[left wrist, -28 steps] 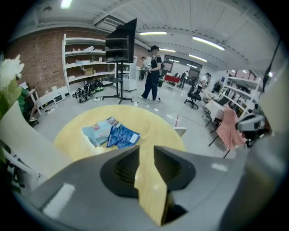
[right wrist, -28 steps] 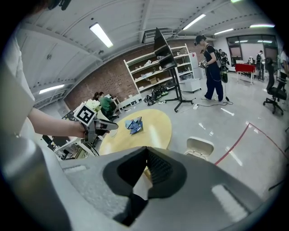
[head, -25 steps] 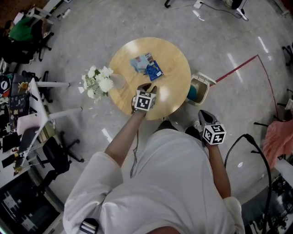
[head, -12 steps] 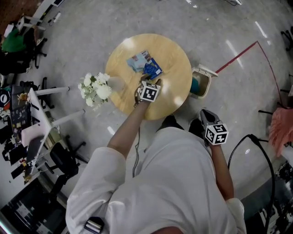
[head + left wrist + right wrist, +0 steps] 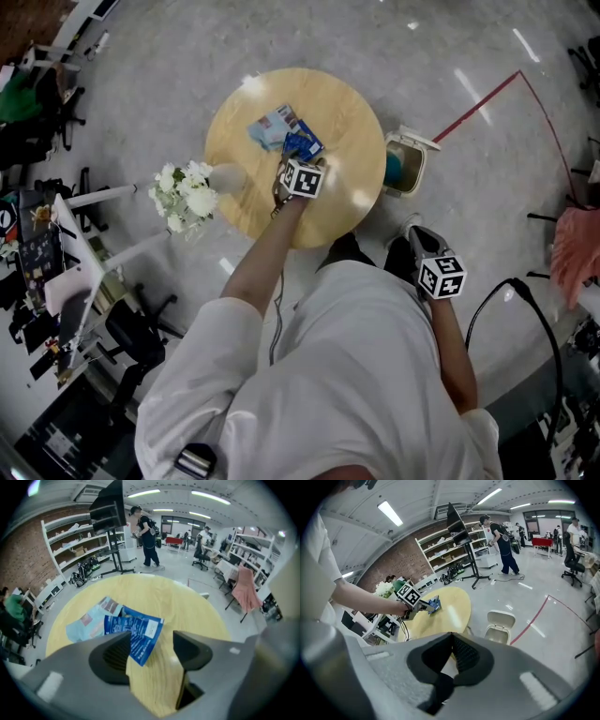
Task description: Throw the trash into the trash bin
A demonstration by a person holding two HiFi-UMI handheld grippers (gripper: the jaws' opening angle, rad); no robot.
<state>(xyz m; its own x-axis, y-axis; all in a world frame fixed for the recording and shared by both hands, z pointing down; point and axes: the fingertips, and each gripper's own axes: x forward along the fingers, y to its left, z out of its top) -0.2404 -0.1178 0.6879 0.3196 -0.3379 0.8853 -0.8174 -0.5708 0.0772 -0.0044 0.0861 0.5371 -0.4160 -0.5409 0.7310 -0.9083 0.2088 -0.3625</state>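
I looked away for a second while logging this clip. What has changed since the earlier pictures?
The left hand-held gripper reached farther across the table to the blue packet; its jaws have just been opening, and the packet's corner now lies between them, ungripped. The right hand-held gripper stayed beside the person, shut; the light blue packet and trash bin did not move.

Head view: tips of left gripper [image 5: 303, 157] are hidden under its marker cube [image 5: 302, 178], w/ near corner of dark blue packet [image 5: 304, 142]. Light blue packet [image 5: 269, 127] is partly covered by dark one. Print on both can't be read, too small. Left gripper view: dark packet's lower-left edge is masked by a jaw.
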